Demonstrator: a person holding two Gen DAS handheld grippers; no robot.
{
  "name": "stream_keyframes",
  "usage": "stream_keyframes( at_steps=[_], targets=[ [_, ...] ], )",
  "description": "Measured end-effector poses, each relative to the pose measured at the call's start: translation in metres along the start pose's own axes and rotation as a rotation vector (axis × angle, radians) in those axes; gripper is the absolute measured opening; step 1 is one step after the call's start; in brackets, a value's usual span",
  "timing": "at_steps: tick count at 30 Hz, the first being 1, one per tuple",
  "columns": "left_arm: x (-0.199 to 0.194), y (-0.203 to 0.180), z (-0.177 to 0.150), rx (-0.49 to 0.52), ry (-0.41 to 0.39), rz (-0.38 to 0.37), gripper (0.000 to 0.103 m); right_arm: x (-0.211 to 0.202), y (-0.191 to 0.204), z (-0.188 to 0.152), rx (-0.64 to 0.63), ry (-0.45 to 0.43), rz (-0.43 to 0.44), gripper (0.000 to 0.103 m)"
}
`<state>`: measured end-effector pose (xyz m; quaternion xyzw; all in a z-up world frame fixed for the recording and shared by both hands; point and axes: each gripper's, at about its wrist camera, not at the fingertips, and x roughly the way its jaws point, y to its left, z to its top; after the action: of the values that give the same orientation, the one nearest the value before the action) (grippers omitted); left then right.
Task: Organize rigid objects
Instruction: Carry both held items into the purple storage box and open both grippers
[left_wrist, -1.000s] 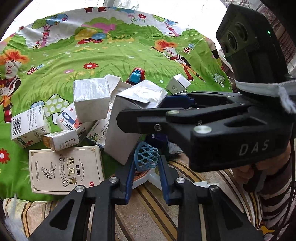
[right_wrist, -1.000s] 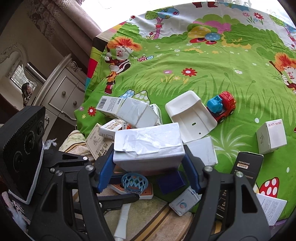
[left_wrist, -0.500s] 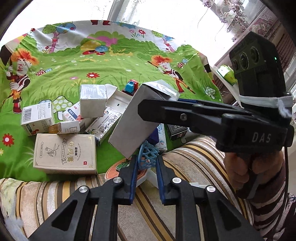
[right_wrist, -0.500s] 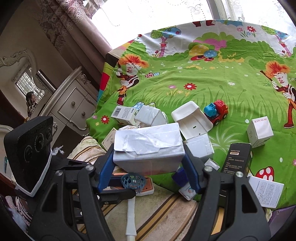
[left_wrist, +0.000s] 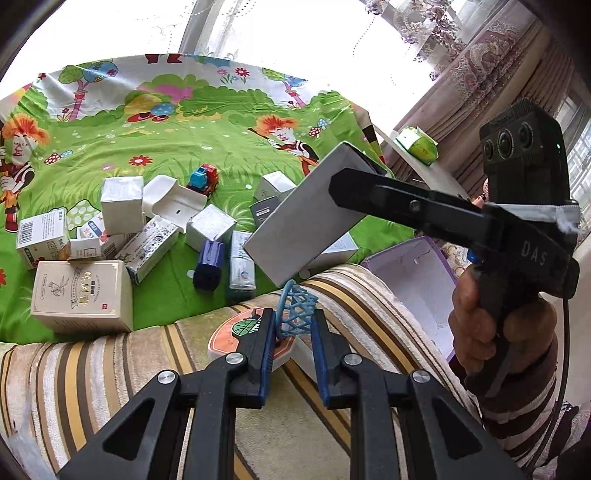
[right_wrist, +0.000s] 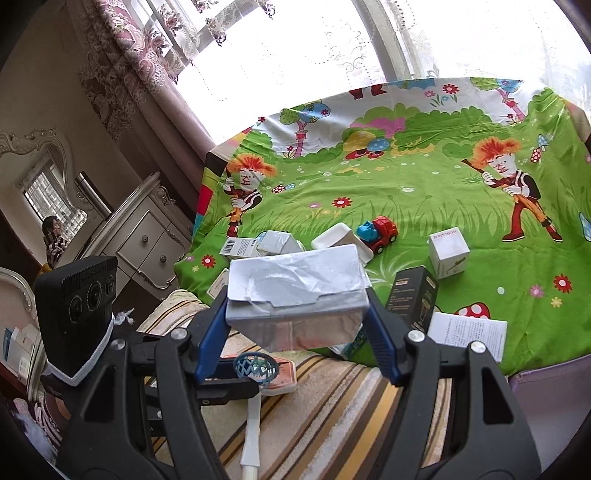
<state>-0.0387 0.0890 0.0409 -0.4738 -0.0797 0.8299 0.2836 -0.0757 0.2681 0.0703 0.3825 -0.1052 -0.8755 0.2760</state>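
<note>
My left gripper is shut on the blue net of a small toy basketball hoop with an orange backboard; its white pole hangs down. My right gripper is shut on a silver-grey box with a torn flap, held in the air. In the left wrist view that box hangs tilted above the hoop, a hand on the gripper's handle. The left gripper shows below the box in the right wrist view.
Several small boxes, a beige box, a black box, a leaflet and a toy truck lie on the green cartoon cloth. An open purple box sits at right on the striped cover. A dresser stands left.
Both grippers have risen and drawn back from the pile. The grey box has come up off the other boxes, and the hoop has lifted with the left gripper.
</note>
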Motion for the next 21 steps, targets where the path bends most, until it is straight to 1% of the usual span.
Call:
stream_keyframes(
  at_steps=[5,10,12,18,20,21],
  targets=[
    [0.014,-0.031,0.003,0.032,0.015,-0.061,0.02,-0.049,-0.029,-0.021,0.054,-0.045,-0.146,0.071],
    [0.033,-0.065,0.004,0.071,0.042,-0.118,0.02,-0.089,-0.06,-0.046,0.123,-0.056,-0.293,0.071],
    [0.039,-0.08,0.004,0.098,0.048,-0.127,0.02,-0.104,-0.071,-0.056,0.148,-0.063,-0.344,0.071],
    [0.061,-0.12,0.005,0.157,0.083,-0.184,0.02,-0.135,-0.09,-0.076,0.181,-0.066,-0.487,0.071],
    [0.068,-0.131,0.004,0.17,0.102,-0.212,0.022,-0.141,-0.095,-0.08,0.185,-0.068,-0.533,0.071],
    [0.07,-0.135,0.003,0.178,0.11,-0.212,0.024,-0.143,-0.098,-0.081,0.185,-0.066,-0.555,0.072]
  ],
)
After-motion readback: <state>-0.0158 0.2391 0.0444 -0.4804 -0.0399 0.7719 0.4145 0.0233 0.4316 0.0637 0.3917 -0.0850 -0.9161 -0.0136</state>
